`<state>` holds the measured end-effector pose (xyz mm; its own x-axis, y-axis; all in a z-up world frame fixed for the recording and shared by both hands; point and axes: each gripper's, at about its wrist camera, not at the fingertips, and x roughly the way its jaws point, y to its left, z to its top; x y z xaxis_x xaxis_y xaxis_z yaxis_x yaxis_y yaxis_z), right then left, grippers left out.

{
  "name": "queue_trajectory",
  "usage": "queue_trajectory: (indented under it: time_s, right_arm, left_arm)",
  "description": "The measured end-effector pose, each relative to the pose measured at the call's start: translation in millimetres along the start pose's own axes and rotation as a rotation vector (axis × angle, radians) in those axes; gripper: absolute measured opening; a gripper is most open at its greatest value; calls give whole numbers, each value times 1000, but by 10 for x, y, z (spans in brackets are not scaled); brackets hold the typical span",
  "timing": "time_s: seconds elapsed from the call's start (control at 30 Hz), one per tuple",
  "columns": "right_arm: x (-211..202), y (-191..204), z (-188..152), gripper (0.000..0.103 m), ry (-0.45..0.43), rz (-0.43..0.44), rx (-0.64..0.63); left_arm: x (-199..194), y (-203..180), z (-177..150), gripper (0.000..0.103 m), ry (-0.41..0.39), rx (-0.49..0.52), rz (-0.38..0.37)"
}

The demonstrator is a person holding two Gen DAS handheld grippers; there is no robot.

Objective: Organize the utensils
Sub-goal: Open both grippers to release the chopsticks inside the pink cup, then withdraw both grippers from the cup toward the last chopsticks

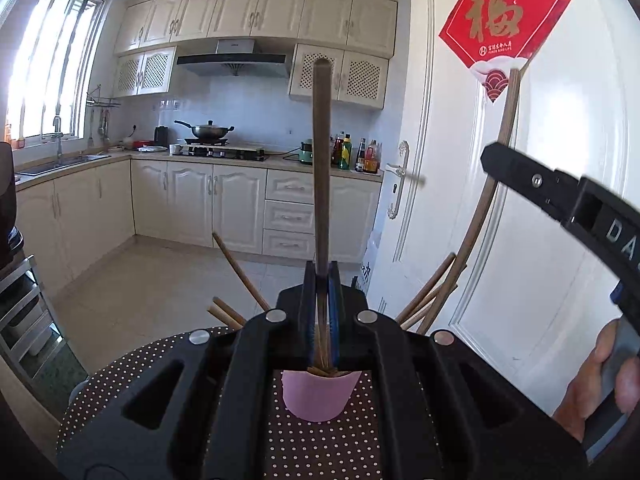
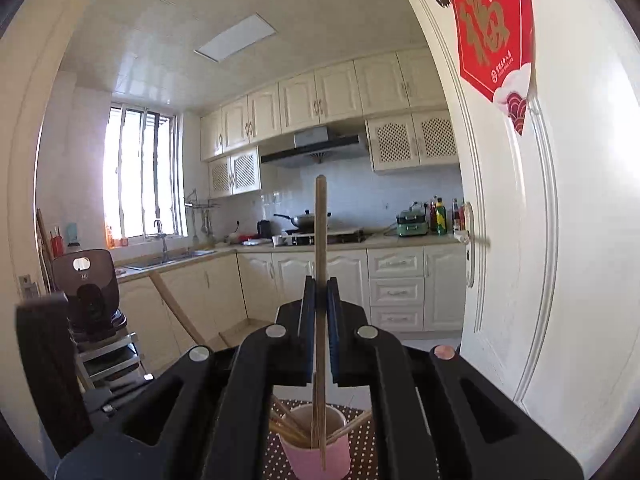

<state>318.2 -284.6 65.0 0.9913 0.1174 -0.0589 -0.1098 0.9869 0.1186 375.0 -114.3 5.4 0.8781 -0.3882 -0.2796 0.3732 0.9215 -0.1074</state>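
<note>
My left gripper (image 1: pixel 322 276) is shut on a dark brown chopstick (image 1: pixel 321 168) that stands upright, its lower end above the pink cup (image 1: pixel 320 398). Several more wooden chopsticks (image 1: pixel 240 270) fan out of the cup behind the gripper. My right gripper (image 2: pixel 320 292) is shut on a lighter chopstick (image 2: pixel 320 240), also upright, its lower end reaching down in front of the pink cup (image 2: pixel 316 446), which holds several chopsticks (image 2: pixel 286 426). The right gripper's body shows at the right of the left wrist view (image 1: pixel 560 196), with its chopstick (image 1: pixel 508 120).
The cup stands on a round table with a brown polka-dot cloth (image 1: pixel 316 444). A white door with a red decoration (image 1: pixel 504 24) is close on the right. A metal rack with an appliance (image 2: pixel 94 292) stands at the left. Kitchen counters lie beyond.
</note>
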Motion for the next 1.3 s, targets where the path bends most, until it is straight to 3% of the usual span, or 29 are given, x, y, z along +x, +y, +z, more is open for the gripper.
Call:
queue_trajectory:
  time_s: [0.27, 0.83, 0.87, 0.93, 0.97, 1.23, 1.3]
  right_arm:
    - [29, 67, 59, 4, -96, -30, -45]
    - [305, 11, -272, 4, 79, 18, 12]
    - [310, 21, -294, 4, 89, 19, 7]
    - [331, 36, -344, 4, 119, 28, 0]
    - [343, 40, -360, 4, 129, 27, -2]
    - [384, -25, -455, 4, 198, 35, 30]
    - [400, -20, -487, 4, 223, 33, 29]
  left_arm:
    - [120, 8, -109, 6, 35, 9, 12]
    - [124, 72, -165, 10, 76, -14, -5]
    - [132, 63, -158, 15, 78, -12, -1]
    - [116, 58, -164, 35, 78, -11, 9]
    - [102, 63, -170, 56, 71, -16, 15]
    - [58, 142, -233, 58, 77, -18, 70]
    - [38, 184, -248, 63, 83, -33, 79]
